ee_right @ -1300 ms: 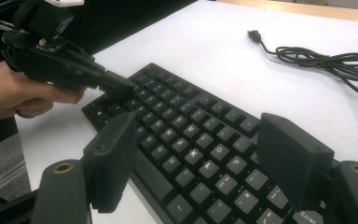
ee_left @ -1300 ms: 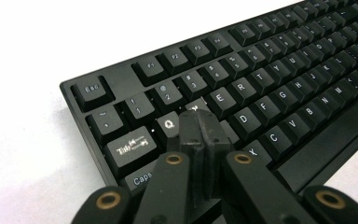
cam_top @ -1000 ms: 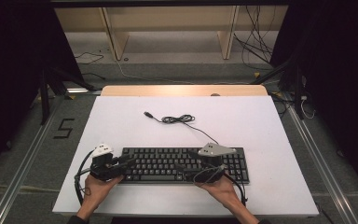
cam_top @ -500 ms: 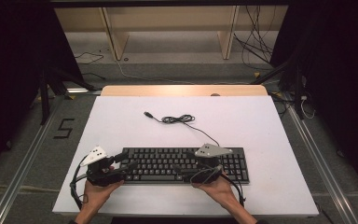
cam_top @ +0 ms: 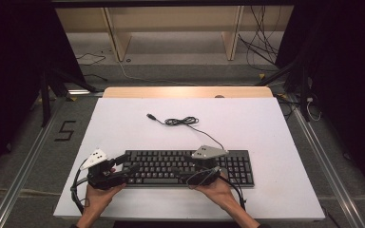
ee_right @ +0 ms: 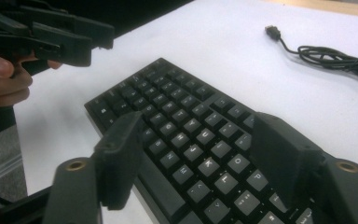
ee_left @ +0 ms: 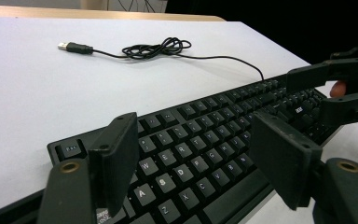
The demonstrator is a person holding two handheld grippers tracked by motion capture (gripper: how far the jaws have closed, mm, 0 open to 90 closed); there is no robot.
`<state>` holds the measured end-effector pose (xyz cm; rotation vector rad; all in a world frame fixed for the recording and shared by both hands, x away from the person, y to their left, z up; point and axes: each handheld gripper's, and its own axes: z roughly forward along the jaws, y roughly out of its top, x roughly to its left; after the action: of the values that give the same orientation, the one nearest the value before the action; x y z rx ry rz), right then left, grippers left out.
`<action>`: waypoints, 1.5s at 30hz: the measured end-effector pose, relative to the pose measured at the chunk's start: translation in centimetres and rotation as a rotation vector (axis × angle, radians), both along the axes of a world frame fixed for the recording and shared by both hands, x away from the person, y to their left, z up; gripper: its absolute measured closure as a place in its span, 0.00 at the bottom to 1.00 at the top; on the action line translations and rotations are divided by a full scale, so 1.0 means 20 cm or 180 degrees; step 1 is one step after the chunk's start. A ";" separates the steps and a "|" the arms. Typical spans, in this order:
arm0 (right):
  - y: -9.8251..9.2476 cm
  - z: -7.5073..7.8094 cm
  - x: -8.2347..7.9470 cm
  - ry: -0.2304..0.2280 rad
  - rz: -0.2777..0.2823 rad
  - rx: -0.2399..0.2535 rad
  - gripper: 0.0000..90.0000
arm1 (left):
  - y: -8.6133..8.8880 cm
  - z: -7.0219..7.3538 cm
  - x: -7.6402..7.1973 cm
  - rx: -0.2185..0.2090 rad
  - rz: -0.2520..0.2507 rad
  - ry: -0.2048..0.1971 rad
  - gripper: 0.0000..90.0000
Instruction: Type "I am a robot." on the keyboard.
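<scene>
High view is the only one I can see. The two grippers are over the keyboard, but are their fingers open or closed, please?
Observer: Both open. In the left gripper view, the left gripper has a wide gap between its fingers, above the A, S, D keys of the keyboard.
Operator: And the right one?
Observer: The right gripper is also open, its gap above the J, K, L keys.
Operator: Is the cable plugged into something?
Observer: No. The USB plug lies free on the white table, and the cable is bunched in a loose coil behind the keyboard.
</scene>
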<state>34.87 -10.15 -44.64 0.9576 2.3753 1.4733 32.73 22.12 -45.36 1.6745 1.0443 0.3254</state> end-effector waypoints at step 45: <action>0.20 -0.18 0.06 0.0305 0.0152 -0.0709 1.00 | 0.00 0.00 -0.01 0.0010 -0.0026 -0.0080 0.33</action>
<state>36.14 -6.24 -48.15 0.9415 2.5797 1.1694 32.49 22.14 -45.32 1.6729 1.0188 0.3420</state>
